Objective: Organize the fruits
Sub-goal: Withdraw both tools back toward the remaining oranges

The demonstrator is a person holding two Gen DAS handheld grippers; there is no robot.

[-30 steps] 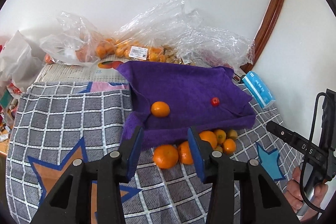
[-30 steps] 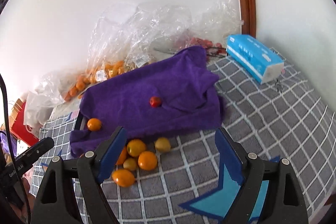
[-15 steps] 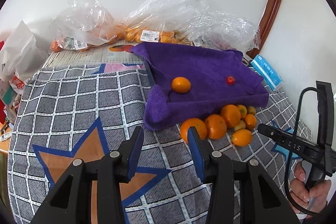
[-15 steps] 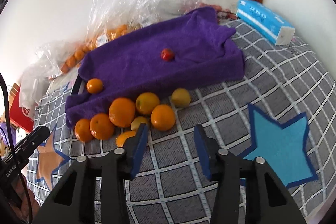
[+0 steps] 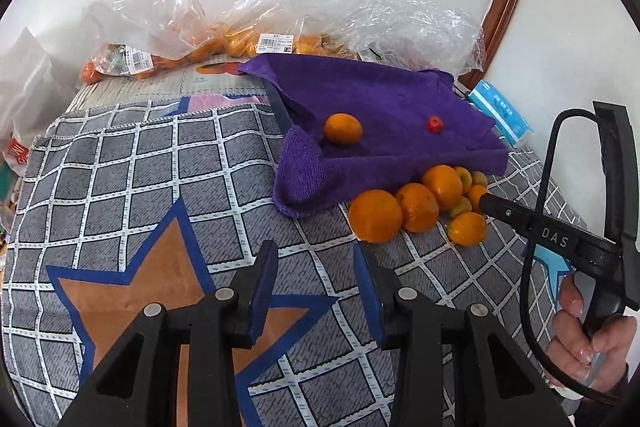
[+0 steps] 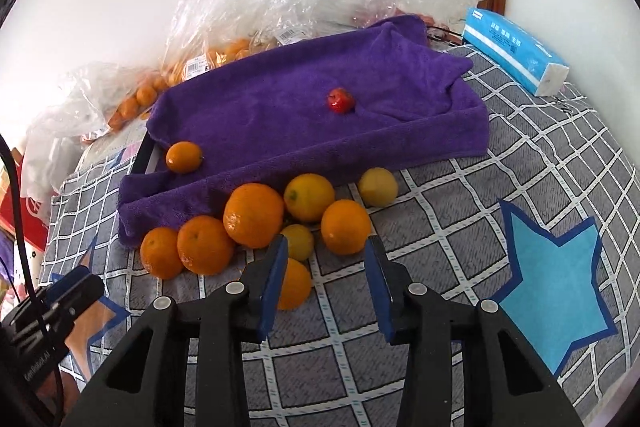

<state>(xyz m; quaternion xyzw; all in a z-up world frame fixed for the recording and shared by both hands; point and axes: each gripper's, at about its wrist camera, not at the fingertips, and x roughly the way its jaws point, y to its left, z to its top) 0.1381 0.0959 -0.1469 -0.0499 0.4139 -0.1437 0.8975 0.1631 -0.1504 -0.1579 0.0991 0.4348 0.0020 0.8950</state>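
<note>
Oranges [image 6: 253, 215] beside purple towel [image 6: 304, 107]

Right claw [image 6: 326, 257] narrower, nearer oranges [image 6: 253, 215].

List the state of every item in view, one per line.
Left tongs: open, empty, above the checked cloth.
Right tongs: just closed further, nothing gripped.
Purple towel: spread over a tray.
Small orange: resting on towel.
Red fruit: resting on towel.
Orange pile: loose beside towel.
Plastic bags: crumpled, holding fruit.
Tissue pack: lying flat.
</note>
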